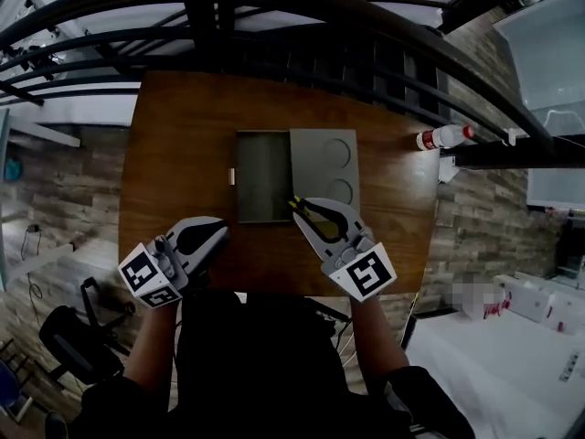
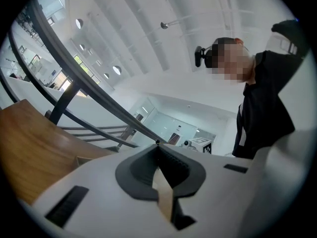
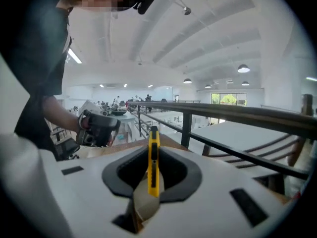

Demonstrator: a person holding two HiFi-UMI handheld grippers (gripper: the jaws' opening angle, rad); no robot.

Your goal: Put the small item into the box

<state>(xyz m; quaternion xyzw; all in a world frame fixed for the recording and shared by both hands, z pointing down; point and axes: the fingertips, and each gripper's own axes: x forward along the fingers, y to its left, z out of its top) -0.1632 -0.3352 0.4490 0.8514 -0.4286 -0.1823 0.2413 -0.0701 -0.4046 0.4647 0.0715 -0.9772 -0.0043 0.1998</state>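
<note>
The right gripper [image 1: 299, 206] has its jaws clamped on a yellow utility knife [image 1: 303, 209]. In the right gripper view the knife [image 3: 154, 158] stands edge-on between the dark pads [image 3: 173, 170], its slim body running along the jaws and poking out past their tips. In the head view the knife's tip lies over the near end of an open grey box [image 1: 263, 176], right where the tray meets the flat lid [image 1: 324, 167] beside it on the right. Whether the knife touches the box or hangs above it cannot be told from these views. The tray's inside is bare, and the lid shows two round recesses, one behind the other.

The left gripper [image 1: 220, 230] is near the front left part of the wooden surface [image 1: 183, 144], apart from the box and pointing toward it. Its jaws [image 2: 157, 146] are closed together with nothing held between them. Its marker cube [image 1: 149, 276] faces the camera, as does the one on the right gripper [image 1: 364, 273].

A small white bottle with a red cap [image 1: 444, 137] lies on its side at the right edge of the surface, well apart from the box. A dark metal railing [image 1: 302, 7] curves along the far side of the surface.
</note>
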